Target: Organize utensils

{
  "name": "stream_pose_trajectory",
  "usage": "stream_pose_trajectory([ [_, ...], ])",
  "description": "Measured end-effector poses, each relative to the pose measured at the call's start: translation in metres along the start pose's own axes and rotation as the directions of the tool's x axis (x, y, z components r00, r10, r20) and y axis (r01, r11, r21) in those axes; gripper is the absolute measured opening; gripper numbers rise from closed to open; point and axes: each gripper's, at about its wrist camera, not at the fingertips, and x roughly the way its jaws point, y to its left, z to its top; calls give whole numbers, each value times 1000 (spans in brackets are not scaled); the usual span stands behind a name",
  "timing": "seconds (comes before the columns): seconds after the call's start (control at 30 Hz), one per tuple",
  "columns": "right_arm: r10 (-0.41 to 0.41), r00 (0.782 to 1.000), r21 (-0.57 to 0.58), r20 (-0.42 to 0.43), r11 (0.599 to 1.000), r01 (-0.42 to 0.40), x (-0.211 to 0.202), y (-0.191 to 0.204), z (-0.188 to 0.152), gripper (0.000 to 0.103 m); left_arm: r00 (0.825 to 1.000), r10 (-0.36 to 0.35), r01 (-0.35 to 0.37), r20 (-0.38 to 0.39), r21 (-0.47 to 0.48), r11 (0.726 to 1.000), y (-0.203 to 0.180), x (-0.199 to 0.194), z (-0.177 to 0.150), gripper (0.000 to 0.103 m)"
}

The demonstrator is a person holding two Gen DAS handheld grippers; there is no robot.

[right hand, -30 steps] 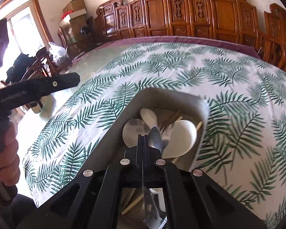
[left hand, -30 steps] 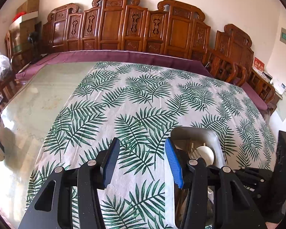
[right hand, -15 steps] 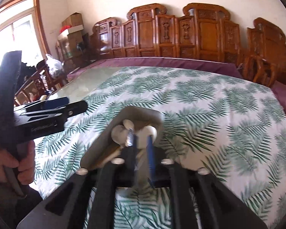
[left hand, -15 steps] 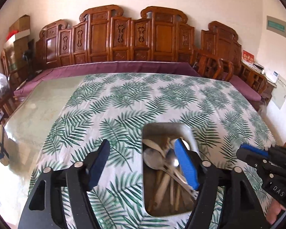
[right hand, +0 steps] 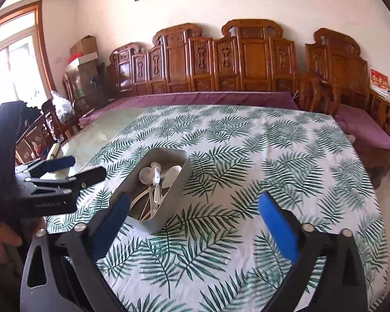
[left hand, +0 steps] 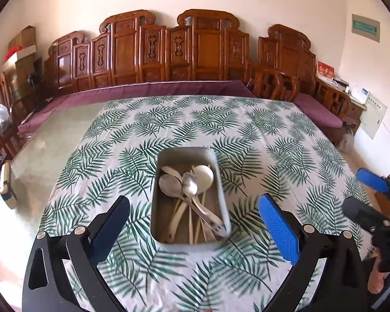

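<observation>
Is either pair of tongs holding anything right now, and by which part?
Nothing is held. Left tongs and right tongs, just opened, stand empty; the utensils lie in the gray bin.

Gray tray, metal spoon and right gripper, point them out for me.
Gray tray [left hand: 222, 195], left wrist view, right wall.
Metal spoon [left hand: 190, 185], left wrist view, its bowl.
Right gripper [right hand: 195, 215], right wrist view, midway between fingertips.

Left gripper [left hand: 193, 209] jaws wide apart, just been opening, nothing between the pads; tilted downward. Right gripper [right hand: 192, 208] same: jaws spread wide, just opened, empty, angled down. A bare hand [right hand: 2, 236] grips the left gripper's handle at near left in the right wrist view.
</observation>
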Motion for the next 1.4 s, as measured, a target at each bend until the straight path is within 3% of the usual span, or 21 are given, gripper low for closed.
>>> stream_pose_trajectory([
  [0.5, -102, 993, 32, 61, 994, 100, -73, -11, -24, 100, 1000, 18, -18, 17, -2, 1000, -29, -64, -19, 95],
  [0.97, -116, 976, 34, 185, 993, 112, -136, 0, -2, 100, 990, 5, -7, 142, 13, 1000, -44, -135, -5, 95],
  [1.4, -122, 939, -5, 323, 991, 130, -197, 25, 24, 100, 960, 28, -32, 279, 11, 999, -50, -202, 15, 95],
])
